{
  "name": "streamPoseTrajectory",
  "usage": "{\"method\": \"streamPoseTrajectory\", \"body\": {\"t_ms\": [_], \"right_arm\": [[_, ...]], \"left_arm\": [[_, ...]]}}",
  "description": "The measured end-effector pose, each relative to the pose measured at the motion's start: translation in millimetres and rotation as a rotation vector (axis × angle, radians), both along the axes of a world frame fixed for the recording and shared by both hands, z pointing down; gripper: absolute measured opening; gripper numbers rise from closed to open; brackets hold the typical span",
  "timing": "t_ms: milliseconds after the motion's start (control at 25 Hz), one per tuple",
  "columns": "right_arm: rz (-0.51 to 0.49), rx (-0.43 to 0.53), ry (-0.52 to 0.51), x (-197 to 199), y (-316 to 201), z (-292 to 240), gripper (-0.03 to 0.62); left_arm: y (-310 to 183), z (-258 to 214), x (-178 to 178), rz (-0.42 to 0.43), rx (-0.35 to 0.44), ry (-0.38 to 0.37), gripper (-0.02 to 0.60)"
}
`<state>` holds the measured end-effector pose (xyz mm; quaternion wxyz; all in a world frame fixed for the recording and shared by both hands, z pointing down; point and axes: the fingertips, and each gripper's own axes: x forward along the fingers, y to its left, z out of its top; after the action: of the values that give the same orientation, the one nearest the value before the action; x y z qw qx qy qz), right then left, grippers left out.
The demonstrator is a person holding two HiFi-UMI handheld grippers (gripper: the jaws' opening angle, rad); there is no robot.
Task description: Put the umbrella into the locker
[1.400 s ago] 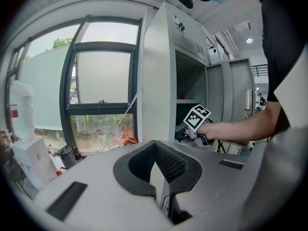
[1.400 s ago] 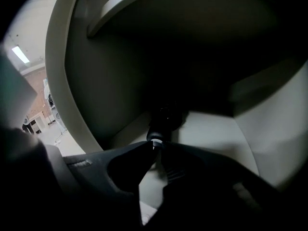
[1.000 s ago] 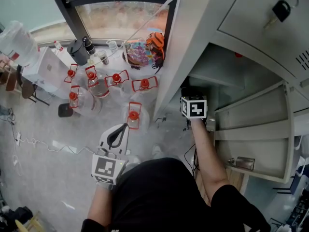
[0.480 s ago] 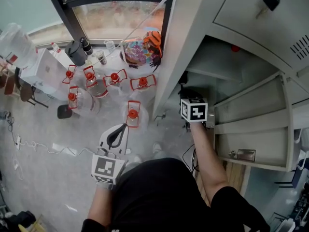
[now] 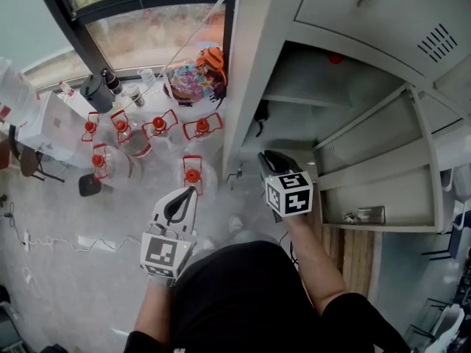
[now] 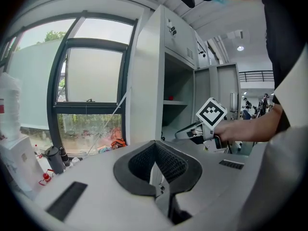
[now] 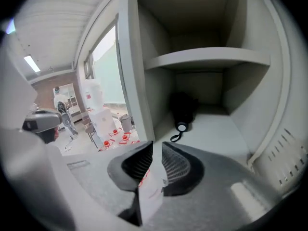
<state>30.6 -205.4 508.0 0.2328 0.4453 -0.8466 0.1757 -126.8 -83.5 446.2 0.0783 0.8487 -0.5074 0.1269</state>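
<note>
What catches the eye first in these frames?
A black folded umbrella lies on the floor of the open grey locker, under its shelf. In the head view, left of the locker, clear bottles with red caps crowd the floor below the window. The right gripper hovers just outside the compartment.

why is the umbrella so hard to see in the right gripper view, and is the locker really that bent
Right gripper view: the umbrella lies in shadow under the shelf, black against dark, only its pale end cap catching light; the wide lens bows the straight edges of the locker and blackens the corners. Left gripper view: same bowing, and the window is washed out.
</note>
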Motion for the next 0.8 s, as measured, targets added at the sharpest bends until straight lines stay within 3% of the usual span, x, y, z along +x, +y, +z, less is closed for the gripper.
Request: {"method": "streamPoseTrajectory", "body": {"t_ms": [800], "right_arm": [[-0.004, 0.265, -0.193, 37.2, 89.0, -92.5, 0.052]], "left_arm": [[-7.4, -16.2, 56.6, 0.216, 0.049, 0.045, 0.005]]}}
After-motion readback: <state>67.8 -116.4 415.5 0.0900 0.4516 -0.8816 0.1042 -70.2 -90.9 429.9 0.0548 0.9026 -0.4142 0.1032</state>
